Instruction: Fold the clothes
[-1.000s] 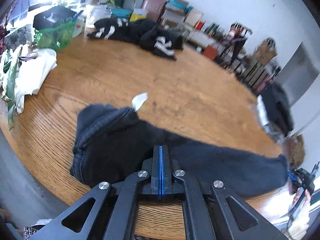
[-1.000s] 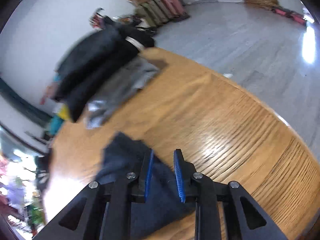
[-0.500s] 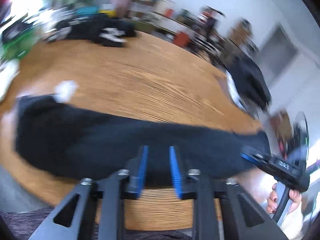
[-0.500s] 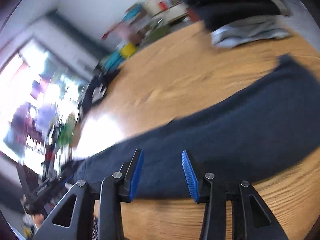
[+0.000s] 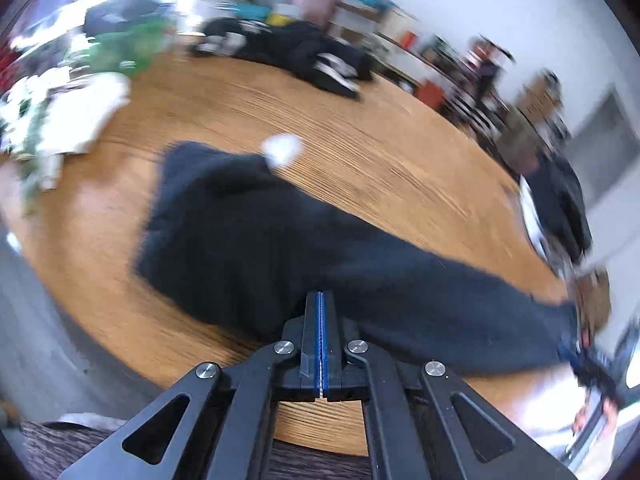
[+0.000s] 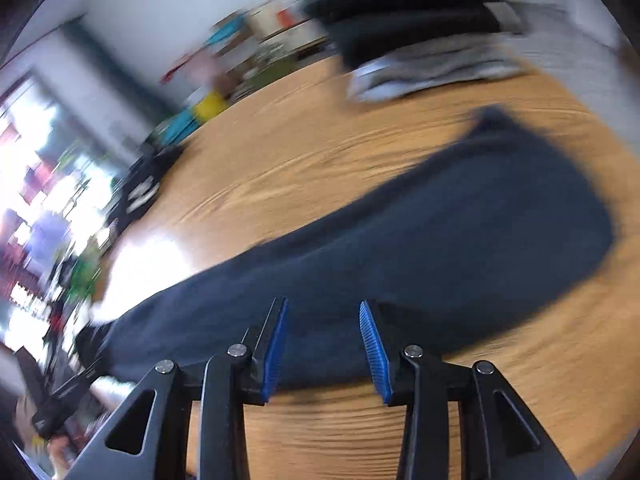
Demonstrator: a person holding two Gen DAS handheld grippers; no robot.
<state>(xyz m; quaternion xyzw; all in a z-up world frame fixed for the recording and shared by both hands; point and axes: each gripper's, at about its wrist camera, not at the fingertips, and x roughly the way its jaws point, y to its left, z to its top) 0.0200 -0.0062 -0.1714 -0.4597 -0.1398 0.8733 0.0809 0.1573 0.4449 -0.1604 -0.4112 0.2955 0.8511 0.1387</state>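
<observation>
1. Currently your left gripper (image 5: 321, 300) has its blue pads pressed flat together, no gap showing. The tips sit at the near edge of the dark trousers (image 5: 304, 256); can't tell if any fabric is pinched between them.
2. Your right gripper (image 6: 323, 312) is spread wide, nothing between the blue pads (image 6: 276, 344). Trousers (image 6: 420, 248) lie just past the tips.
3. Trousers are stretched lengthwise across the wooden table (image 5: 360, 148), along its near edge, with a white tag (image 5: 282, 150) at the bunched left end.
4. Stack of folded clothes (image 6: 416, 28) sits at the table's far right, apart from the trousers.
5. Black-and-white garment (image 5: 308, 54) is at the far edge, well apart.
6. Both views are motion-blurred; fine detail is unreadable.
</observation>
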